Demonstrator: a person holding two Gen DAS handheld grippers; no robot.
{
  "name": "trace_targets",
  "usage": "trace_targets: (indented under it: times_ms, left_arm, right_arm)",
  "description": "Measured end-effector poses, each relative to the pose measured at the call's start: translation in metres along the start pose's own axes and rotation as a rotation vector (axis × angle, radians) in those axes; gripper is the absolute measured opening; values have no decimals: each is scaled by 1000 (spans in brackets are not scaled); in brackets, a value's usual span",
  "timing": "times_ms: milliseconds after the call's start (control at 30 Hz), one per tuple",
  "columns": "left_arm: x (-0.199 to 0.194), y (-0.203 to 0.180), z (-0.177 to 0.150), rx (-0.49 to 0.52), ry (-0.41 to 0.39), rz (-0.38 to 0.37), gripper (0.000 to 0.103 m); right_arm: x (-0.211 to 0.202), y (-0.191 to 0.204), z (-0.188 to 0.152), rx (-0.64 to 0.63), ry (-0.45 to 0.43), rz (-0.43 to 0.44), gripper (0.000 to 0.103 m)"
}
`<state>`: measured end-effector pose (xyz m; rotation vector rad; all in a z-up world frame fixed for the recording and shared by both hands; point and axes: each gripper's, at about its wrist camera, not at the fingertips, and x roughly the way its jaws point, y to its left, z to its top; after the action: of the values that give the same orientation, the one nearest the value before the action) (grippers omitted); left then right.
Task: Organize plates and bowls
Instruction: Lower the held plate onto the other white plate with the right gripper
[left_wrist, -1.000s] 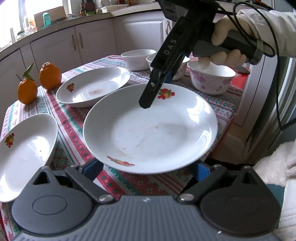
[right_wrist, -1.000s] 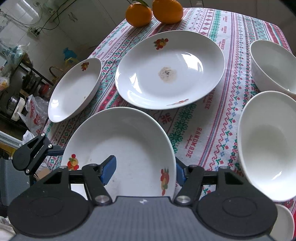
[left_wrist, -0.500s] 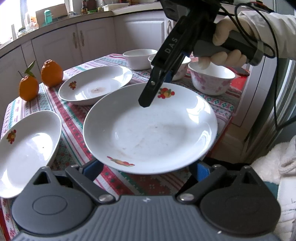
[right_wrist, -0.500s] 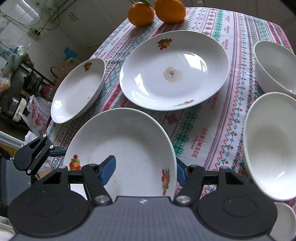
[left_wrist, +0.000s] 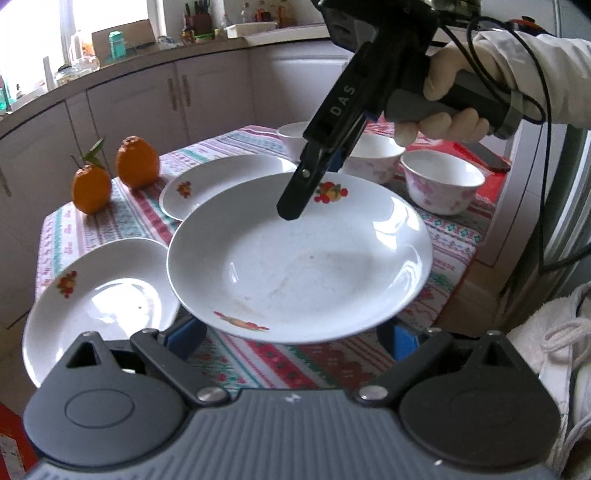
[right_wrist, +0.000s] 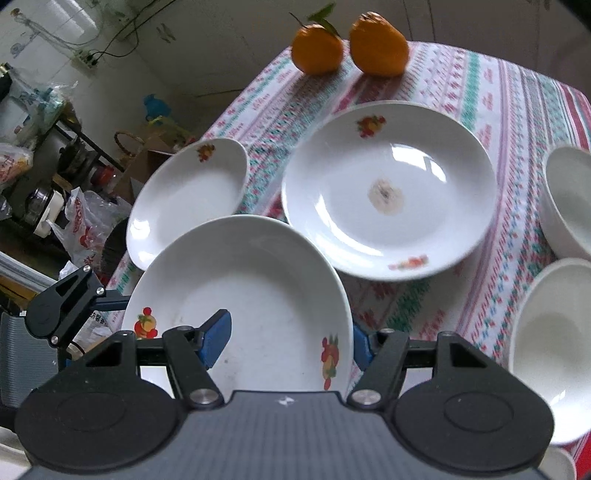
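A white plate with fruit prints (left_wrist: 299, 258) hangs lifted above the table, also in the right wrist view (right_wrist: 251, 295). My right gripper (left_wrist: 314, 177) is shut on its far rim; one finger (left_wrist: 295, 199) lies on top. My left gripper (left_wrist: 291, 336) is open, its blue pads below the plate's near rim. A second plate (right_wrist: 388, 188) with a brown stain lies beyond, a smaller plate (right_wrist: 188, 199) to its left. White bowls (right_wrist: 554, 343) stand at the right.
Two oranges (right_wrist: 351, 48) sit at the table's far corner. The striped tablecloth (right_wrist: 509, 110) covers the table. A pink-patterned bowl (left_wrist: 441, 181) and a phone (left_wrist: 487, 157) sit near the right edge. Cabinets (left_wrist: 166, 107) stand behind. Clutter (right_wrist: 55, 192) lies on the floor beside the table.
The held plate has risen and moved towards the stained plate and small plate. Both wrist views have lifted and shifted; the right grip is unchanged.
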<state>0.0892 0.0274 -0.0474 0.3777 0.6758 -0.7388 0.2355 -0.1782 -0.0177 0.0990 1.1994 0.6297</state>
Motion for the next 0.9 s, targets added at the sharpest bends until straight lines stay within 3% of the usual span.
trace_targets:
  times_ms: [900]
  left_arm:
    - [-24,91,-23,-156,8,160,98]
  right_arm:
    - [69,73,108,-197,43,64,71]
